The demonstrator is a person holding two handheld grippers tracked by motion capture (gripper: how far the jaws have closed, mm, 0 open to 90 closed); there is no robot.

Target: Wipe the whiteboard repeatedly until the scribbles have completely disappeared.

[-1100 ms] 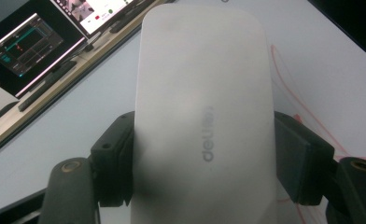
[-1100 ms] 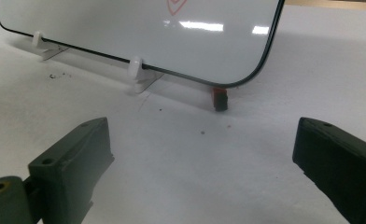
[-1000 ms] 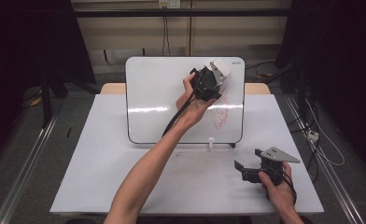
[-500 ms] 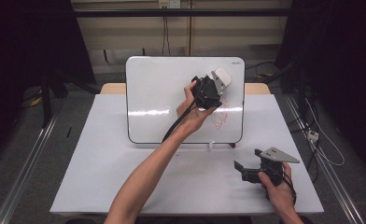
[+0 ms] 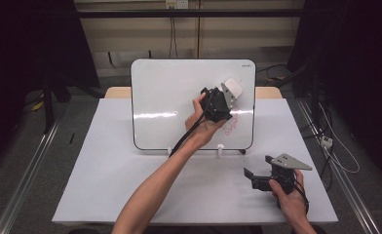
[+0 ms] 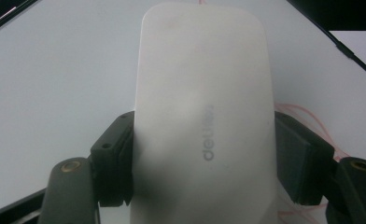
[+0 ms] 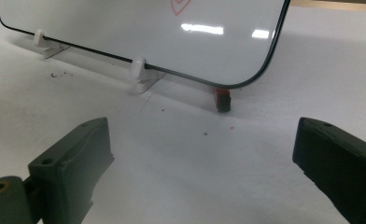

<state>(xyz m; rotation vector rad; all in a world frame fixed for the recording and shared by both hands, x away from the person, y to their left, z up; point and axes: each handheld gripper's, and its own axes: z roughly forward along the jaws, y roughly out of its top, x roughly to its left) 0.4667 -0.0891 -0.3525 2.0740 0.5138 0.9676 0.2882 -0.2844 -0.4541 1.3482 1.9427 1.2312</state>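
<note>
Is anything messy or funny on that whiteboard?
Yes: red scribbles mark the whiteboard low on its right side, just below the white eraser that the left gripper holds against it.

Left claw (image 5: 229,93) with eraser (image 5: 236,88) now lower and farther right on the whiteboard (image 5: 169,97) than a second ago, down near the red scribble (image 5: 232,124); forearm angled more to the right.

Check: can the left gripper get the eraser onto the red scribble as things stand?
Probably yes. The left gripper is shut on the white eraser, held at the whiteboard just above the red scribble, with nothing between them.
</note>
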